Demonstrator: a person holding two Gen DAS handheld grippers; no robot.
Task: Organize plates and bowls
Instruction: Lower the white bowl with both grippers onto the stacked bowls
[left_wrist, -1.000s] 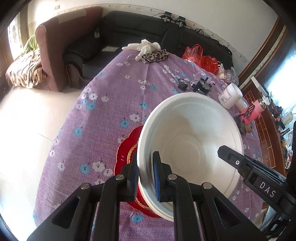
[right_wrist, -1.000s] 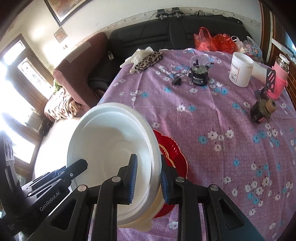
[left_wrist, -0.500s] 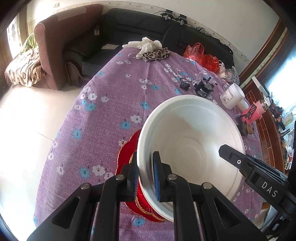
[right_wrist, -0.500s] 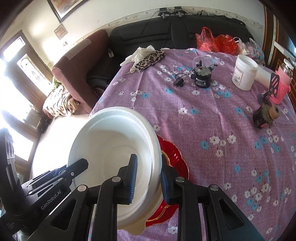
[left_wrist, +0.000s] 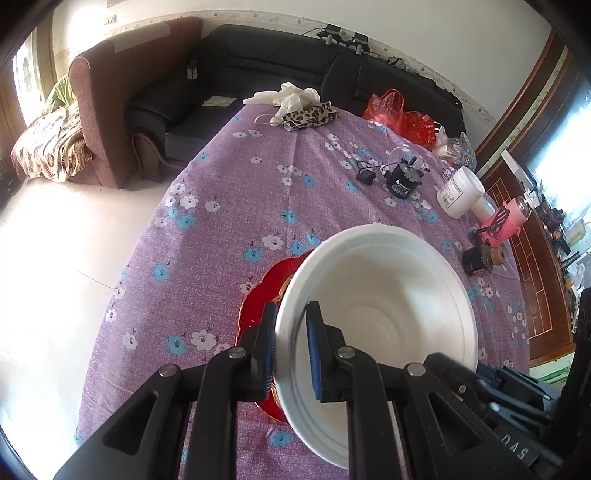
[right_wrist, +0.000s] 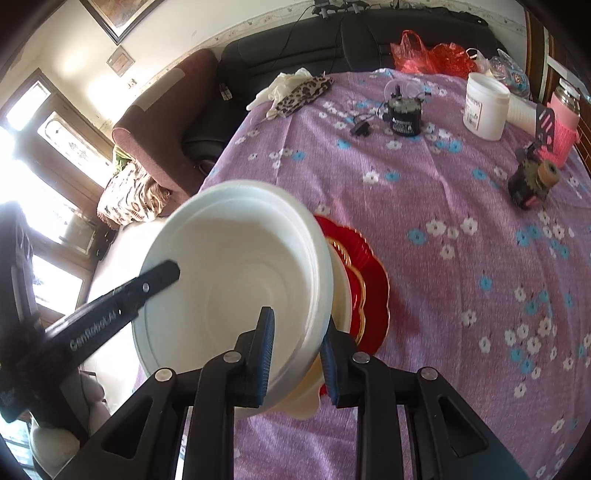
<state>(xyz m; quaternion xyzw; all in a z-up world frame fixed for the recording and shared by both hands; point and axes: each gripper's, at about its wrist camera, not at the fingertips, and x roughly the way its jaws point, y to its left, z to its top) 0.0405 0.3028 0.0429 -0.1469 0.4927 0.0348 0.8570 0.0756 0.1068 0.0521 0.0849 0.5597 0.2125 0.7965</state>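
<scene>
Left wrist view: left gripper (left_wrist: 290, 349) pinches the near-left rim of the white bowl (left_wrist: 384, 295), blue pads on either side of the wall, one inside, one outside; its jaws are just opening a touch w/ the rim between them, pads look to be touching the wall on both sides. Bowl is tilted, mouth toward the camera, above the red plate (left_wrist: 266, 295) w/ gold trim that lies on the purple floral tablecloth (left_wrist: 221, 184). Right wrist view: right gripper (right_wrist: 295, 350) clamps the opposite rim of the same bowl, one pad inside, one outside, pinching it. Under the bowl a cream scalloped plate (right_wrist: 310, 398) sits on the red plate; can't tell if the bowl touches it. Farther back on the cloth, well apart from the plates: white jar (right_wrist: 484, 107), small black motor-like part (right_wrist: 404, 118), pink bottle (right_wrist: 563, 122), leopard-print cloth (right_wrist: 303, 94) beside white gloves (right_wrist: 284, 83), red plastic bag (right_wrist: 432, 51) at the far edge. Dark sofa (left_wrist: 277, 62) and brown armchair (left_wrist: 110, 92) behind the table.
</scene>
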